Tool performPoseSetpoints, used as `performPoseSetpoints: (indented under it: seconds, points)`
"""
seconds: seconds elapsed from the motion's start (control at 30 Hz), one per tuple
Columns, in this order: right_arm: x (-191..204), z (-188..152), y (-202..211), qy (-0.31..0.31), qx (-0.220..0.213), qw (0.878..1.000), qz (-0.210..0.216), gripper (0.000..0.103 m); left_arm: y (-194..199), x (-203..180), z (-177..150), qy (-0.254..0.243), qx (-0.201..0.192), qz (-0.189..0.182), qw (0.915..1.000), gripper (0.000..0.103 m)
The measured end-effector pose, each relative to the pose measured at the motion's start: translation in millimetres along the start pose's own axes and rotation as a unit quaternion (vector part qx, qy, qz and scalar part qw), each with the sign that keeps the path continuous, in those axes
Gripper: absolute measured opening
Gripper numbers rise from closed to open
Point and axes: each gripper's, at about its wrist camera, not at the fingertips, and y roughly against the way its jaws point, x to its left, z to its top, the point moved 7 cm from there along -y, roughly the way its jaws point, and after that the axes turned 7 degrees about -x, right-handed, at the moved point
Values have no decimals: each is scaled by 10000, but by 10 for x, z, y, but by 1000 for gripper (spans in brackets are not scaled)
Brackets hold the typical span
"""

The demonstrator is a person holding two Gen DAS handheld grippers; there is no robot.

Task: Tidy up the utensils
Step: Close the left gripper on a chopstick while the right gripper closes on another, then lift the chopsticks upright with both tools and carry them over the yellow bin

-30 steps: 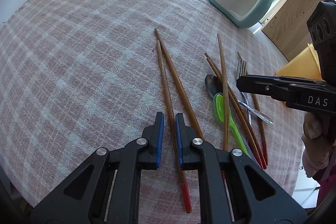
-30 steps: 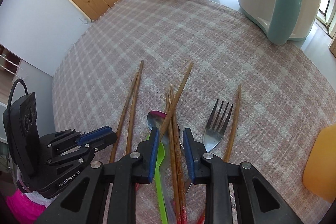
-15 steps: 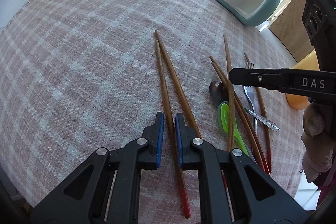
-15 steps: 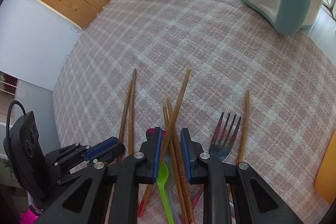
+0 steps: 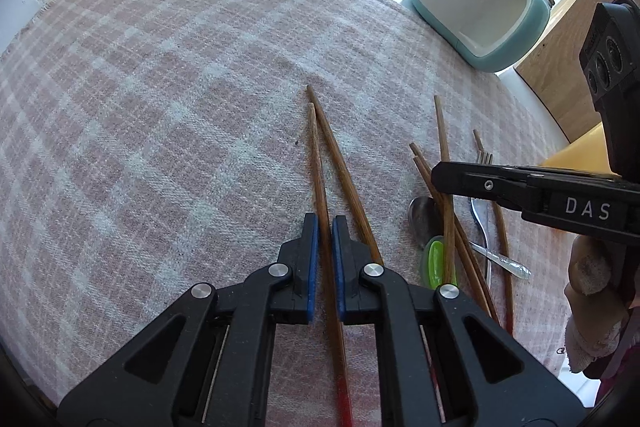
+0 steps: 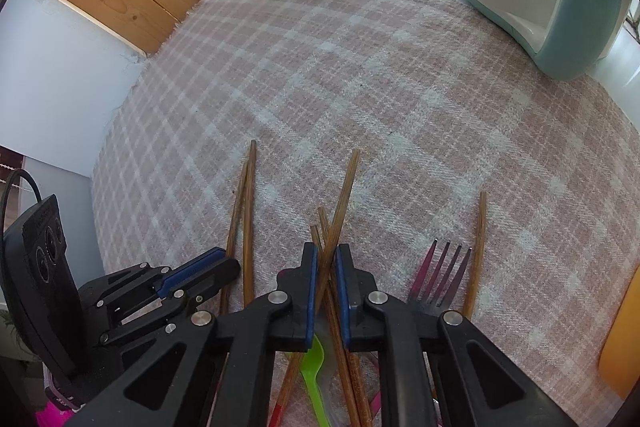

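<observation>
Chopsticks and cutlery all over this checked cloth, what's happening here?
A person is sorting utensils with two handheld tools. The left tool is closed on one chopstick of a pair lying apart from the pile. The right tool grips another chopstick in the jumble beside the fork and green spoon.

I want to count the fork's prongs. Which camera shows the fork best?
The right wrist view: the fork shows four clear prongs, though its handle hides under the right gripper. In the left wrist view, that gripper covers most of the prongs; only the handle shows.
</observation>
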Motion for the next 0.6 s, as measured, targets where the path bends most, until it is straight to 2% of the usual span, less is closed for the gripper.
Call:
performPoseSetpoints:
  seconds: [0.3, 0.6]
  points:
    - [23, -45, 236, 33, -253, 9996, 80, 6, 144, 47, -7, 168, -157, -170, 9996, 4]
    - [86, -120, 561, 115, -610, 9981, 1, 5, 437, -23, 75, 181, -383, -534, 9977, 4]
